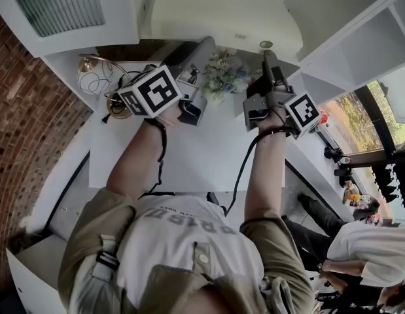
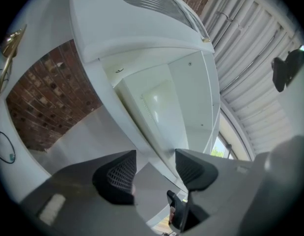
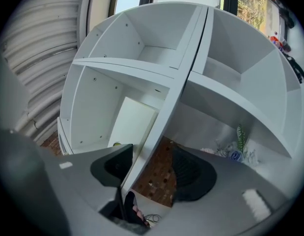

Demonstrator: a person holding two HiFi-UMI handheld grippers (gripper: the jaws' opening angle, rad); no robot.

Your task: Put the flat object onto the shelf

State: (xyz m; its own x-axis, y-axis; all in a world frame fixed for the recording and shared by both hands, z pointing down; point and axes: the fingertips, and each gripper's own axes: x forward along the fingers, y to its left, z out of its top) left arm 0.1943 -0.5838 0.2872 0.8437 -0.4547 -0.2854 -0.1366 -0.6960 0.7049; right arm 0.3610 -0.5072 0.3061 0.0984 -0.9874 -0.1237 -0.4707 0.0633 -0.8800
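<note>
The white shelf (image 3: 142, 65) fills the right gripper view, its compartments open toward the person. The flat object itself I cannot pick out in any view. Below the arms spreads a white table (image 1: 189, 156). The left gripper (image 2: 155, 166) and the right gripper (image 3: 152, 159) both hang over its far edge. Each has its 2 jaws about half apart with nothing between the pads. Through the left gap shows a white cabinet (image 2: 142, 38), and through the right gap the shelf's upright divider (image 3: 156, 132) with brick behind it. Between the 2 grippers stands a bunch of flowers (image 1: 223, 70), and a brass lamp (image 1: 97, 77) sits near the table's far left corner. With both grips empty, I judge that no carrying step is in hand — either the pick has not begun or the placing is done, and I cannot tell which. If the pick is still to come, the next move calls for finding the flat object first, then closing on its edges and keeping it level past the divider.
</note>
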